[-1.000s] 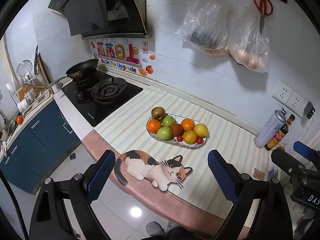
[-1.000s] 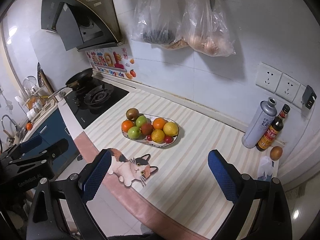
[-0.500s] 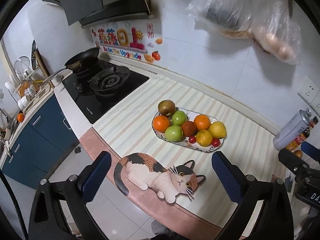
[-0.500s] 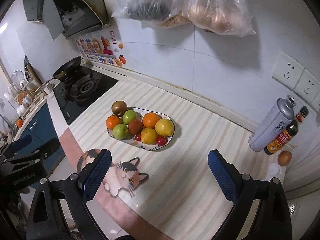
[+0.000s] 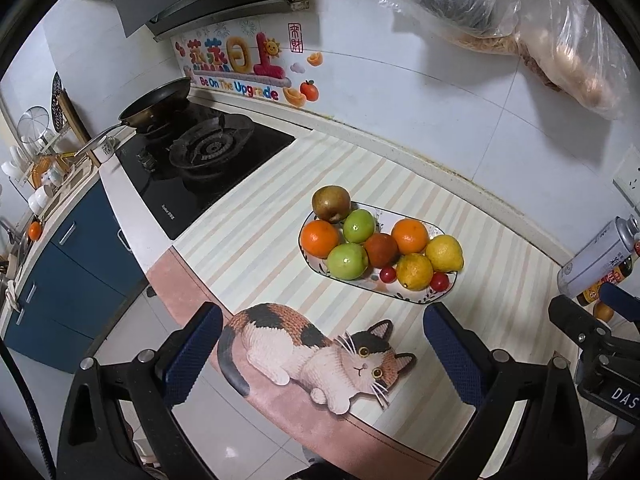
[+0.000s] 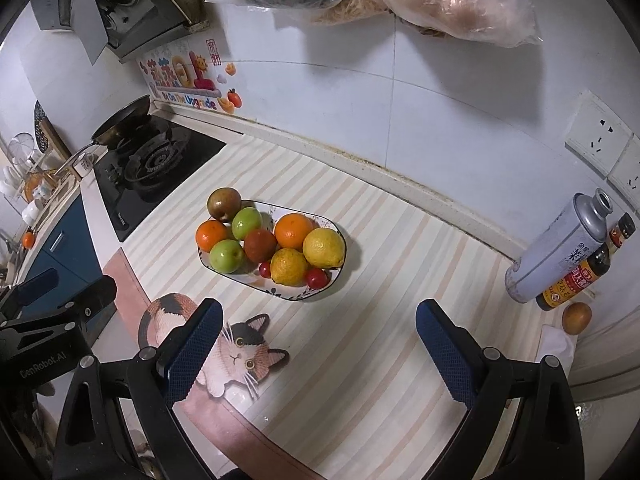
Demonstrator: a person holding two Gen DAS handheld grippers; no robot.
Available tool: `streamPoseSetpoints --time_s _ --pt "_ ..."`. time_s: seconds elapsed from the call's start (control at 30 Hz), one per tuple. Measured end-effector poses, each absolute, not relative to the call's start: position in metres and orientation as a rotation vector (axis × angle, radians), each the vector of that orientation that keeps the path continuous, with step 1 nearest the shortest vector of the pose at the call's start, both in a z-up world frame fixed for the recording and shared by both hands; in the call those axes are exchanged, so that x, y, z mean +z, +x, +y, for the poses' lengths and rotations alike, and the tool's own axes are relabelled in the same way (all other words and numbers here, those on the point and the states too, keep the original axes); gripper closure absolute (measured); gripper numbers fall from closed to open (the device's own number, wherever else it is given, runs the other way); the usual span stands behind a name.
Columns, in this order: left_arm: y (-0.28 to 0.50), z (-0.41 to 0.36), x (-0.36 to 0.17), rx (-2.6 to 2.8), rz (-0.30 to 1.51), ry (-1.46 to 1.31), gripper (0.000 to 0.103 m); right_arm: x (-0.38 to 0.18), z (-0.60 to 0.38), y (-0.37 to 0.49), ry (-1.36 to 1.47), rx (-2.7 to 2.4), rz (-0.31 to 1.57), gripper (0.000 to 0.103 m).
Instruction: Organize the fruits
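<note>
Right wrist view puts the oval fruit plate [image 6: 334,278] at centre frame on the striped counter mat [image 6: 380,340], with the right gripper [image 6: 316,346] hovering low in the frame, its blue pads spread wide and holding nothing. In the left wrist view the left gripper [image 5: 320,354] hangs the same way, fingers apart and empty, over the cat-shaped mat [image 5: 316,354] at lower centre.

The fruit already sits heaped on the plate: two oranges [image 6: 294,231], two green apples [image 6: 227,255], a dark red fruit [image 6: 260,245], a lemon [image 6: 324,248], a yellow citrus [image 6: 289,266], small red cherry tomatoes [image 6: 317,278] and a brownish-green fruit [image 6: 224,204] perched on the upper-left rim. One small orange-brown fruit [image 6: 576,317] lies apart at right of frame, just beside the sauce bottle [image 6: 580,276] and the grey can [image 6: 560,242]. That fits either a pile about to be sorted or one nearly complete, so I judge no particular move.

Any grasp here should, I think, take a round fruit across its widest part, squeeze lightly, and approach from above so neighbours do not roll; the rim fruit looks least stable.
</note>
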State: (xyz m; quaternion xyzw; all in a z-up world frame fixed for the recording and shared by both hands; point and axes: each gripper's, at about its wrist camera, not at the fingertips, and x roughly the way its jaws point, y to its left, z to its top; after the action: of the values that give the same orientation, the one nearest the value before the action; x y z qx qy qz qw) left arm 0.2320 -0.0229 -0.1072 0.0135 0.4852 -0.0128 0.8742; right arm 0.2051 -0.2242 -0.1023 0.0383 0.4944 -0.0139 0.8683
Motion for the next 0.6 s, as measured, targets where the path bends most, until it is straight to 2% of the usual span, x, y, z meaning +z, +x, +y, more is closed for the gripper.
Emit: streamPoseSetpoints --time_s 0.6 --pt "0.23 -0.0238 -0.1121 -0.042 1.034 0.024 0.0 -0.0991 -0.2213 0.2014 0.065 -0.034 1.049 0.004"
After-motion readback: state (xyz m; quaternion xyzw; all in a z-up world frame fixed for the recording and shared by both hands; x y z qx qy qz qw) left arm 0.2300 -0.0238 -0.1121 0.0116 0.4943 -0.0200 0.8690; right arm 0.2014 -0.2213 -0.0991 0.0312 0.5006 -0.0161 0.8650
